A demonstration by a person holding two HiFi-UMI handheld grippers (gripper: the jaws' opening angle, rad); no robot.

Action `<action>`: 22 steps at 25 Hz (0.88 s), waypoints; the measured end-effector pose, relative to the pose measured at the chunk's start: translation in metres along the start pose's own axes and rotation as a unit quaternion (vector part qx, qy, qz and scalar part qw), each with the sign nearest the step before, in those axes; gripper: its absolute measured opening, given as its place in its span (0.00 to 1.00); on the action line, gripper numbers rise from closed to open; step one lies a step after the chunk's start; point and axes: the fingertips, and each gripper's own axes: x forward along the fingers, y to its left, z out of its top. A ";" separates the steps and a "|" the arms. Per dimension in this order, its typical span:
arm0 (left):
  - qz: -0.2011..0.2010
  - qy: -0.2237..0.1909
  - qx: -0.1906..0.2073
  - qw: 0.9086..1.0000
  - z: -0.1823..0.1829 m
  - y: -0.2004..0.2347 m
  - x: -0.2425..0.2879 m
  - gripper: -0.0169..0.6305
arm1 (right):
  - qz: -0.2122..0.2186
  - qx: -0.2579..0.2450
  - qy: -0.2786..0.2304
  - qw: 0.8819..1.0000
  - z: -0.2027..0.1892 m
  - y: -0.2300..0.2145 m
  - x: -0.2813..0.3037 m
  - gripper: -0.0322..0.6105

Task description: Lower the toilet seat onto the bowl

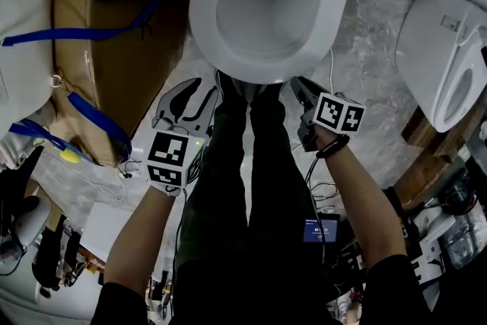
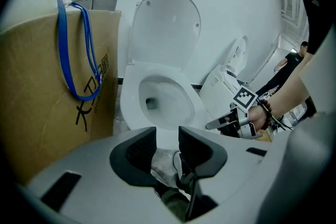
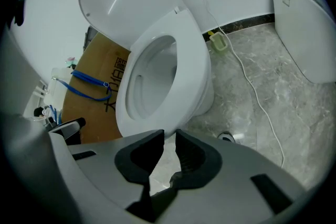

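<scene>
Toilet seat (image 1: 207, 15) lying flat on the bowl, lid (image 2: 165, 29) raised against the wall. The left hand-held gripper (image 1: 190, 99) and the right hand-held gripper (image 1: 304, 91) flank the seat's front rim, one to each side of the person's dark-trousered legs (image 1: 243, 186). Neither touches the seat.

In the left gripper view the jaws of the left hand-held gripper (image 2: 167, 139) stand spread with nothing between them. The seat (image 2: 130, 99) lies ahead of them and apart. In the right gripper view the right hand-held gripper (image 3: 169, 149) likewise shows a clear gap and holds nothing, and the seat (image 3: 191, 68) fills the frame just beyond its jaws.

A cardboard box (image 2: 42, 97) stands beside the toilet, hung with blue straps (image 2: 65, 50). Its side bears dark printed characters, not legible with certainty. A second toilet (image 3: 304, 23) carries a small label, too small to read.
</scene>
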 end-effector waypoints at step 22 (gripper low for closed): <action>0.003 -0.022 -0.009 1.000 0.021 -0.006 -0.018 0.24 | 0.008 -0.036 0.009 0.999 0.009 0.027 -0.013 0.18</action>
